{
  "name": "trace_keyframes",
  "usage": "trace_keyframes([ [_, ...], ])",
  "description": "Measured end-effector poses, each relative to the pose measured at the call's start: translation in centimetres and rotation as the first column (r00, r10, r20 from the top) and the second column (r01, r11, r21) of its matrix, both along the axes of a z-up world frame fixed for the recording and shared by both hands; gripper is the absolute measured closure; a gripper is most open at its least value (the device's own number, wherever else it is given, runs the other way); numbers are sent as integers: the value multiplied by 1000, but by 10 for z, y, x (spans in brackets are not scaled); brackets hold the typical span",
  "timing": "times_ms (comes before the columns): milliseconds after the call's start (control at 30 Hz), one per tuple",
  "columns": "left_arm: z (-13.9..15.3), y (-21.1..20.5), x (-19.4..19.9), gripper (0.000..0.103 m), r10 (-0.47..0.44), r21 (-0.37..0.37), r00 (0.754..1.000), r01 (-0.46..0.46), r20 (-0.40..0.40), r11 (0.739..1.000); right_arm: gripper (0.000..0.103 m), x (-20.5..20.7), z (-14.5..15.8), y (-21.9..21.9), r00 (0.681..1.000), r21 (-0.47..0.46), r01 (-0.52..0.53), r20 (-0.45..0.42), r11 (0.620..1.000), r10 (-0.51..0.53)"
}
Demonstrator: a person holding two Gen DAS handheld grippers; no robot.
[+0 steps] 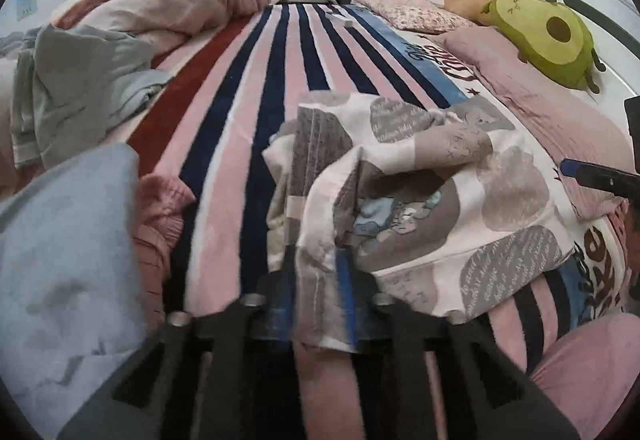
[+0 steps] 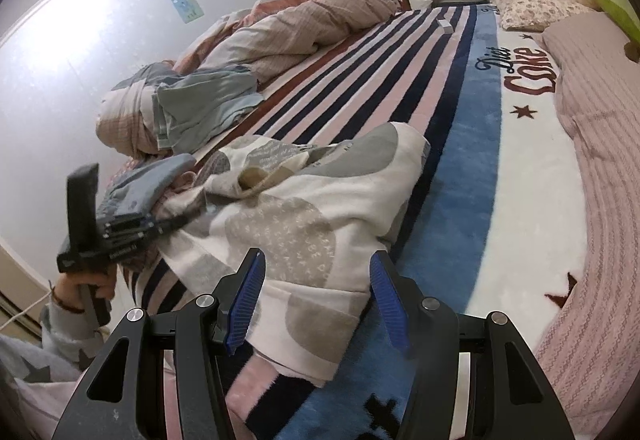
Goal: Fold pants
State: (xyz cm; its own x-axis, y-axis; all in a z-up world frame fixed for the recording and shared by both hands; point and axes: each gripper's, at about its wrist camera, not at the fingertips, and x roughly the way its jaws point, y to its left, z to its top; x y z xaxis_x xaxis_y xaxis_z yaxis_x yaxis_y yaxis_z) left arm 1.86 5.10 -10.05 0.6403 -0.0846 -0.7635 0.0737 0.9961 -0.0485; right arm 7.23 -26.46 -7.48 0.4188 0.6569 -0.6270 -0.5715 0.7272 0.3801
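The pants [image 1: 420, 175] are cream with grey patches and lie bunched on the striped blanket [image 1: 256, 87]. My left gripper [image 1: 318, 260] is shut on an edge of the pants, with cloth pinched between its blue pads. In the right wrist view the pants [image 2: 288, 224] lie spread ahead, and the left gripper [image 2: 120, 228] shows at the left, held by a hand. My right gripper [image 2: 316, 280] is open and empty, hovering just above the near end of the pants. Its tip also shows at the right edge of the left wrist view [image 1: 592, 175].
A crumpled duvet [image 1: 180, 3] and grey-blue clothes [image 1: 80, 87] lie at the left of the bed. Pink pillows [image 1: 540, 95], a floral pillow [image 1: 412, 13] and an avocado plush [image 1: 544, 35] line the right. A light blue garment [image 1: 60, 260] lies near left.
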Motion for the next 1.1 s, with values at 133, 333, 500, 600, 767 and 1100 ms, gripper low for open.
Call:
trace_keyframes([
  [133,29,9,2,55,-12,-48,994,18,113,999,52,-2,1,1,1000,-6,-7,2,1000,7],
  [333,36,-21,49,52,-257,-54,960,264,111,963,52,-2,0,1,1000,2,-3,-1,1000,3],
  [500,10,-41,81,52,-290,-16,957,290,2,957,52,0,-4,-2,1000,-8,8,-11,1000,-8],
  [600,2,-45,86,52,-318,-55,948,315,-37,947,52,5,-8,-9,999,-12,23,-23,1000,-23],
  [767,8,-60,55,52,-444,-116,896,439,-16,891,52,12,-14,-13,998,-1,38,-42,999,-38],
  [1100,14,-69,47,54,-453,-110,892,449,-7,887,52,14,-11,-3,999,22,14,-38,1000,-13],
])
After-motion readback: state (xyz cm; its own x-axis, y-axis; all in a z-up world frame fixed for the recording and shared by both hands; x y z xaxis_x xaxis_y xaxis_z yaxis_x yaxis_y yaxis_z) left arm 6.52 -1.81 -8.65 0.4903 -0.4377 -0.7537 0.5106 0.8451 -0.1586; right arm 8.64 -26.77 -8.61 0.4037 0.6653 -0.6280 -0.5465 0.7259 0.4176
